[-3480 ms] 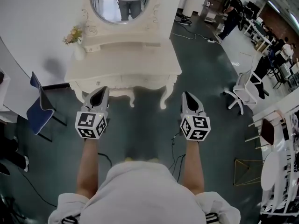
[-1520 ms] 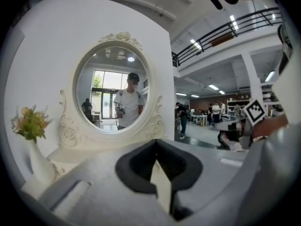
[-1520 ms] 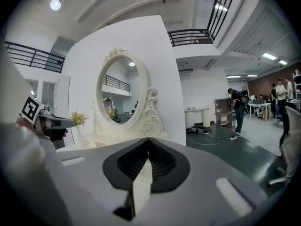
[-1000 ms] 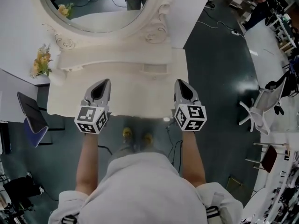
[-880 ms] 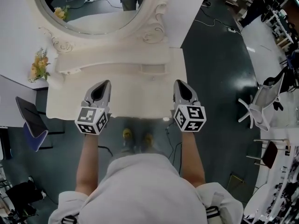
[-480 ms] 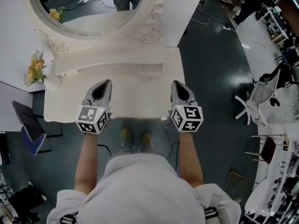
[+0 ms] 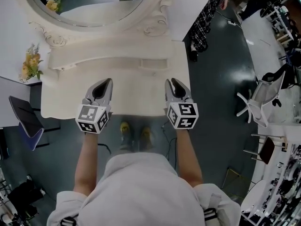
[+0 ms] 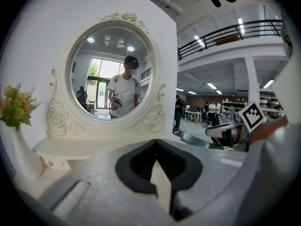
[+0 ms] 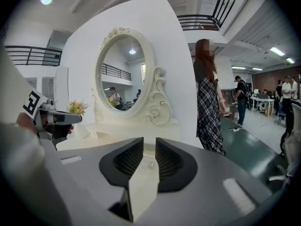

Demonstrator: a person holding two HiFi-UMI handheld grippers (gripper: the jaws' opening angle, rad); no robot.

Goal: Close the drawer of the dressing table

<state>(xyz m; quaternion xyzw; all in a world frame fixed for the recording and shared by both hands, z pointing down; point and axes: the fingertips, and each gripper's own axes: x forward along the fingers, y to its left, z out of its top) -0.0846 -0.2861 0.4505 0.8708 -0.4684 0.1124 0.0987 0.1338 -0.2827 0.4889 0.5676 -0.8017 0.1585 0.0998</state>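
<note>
Right gripper view: right gripper [image 9: 146, 147] opening, empty, above the dressing table [image 9: 115, 133].

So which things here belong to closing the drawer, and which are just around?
Job: dressing table; left tool, shut; right tool, jaws opening, nothing between them. Drawer itself not in view.
Around: mirror, flowers, office chair, passer-by.

A cream dressing table [image 7: 136, 92] stands on dark floor [image 7: 221, 79]. A flower vase [image 7: 29, 70] sits at its left end.
</note>
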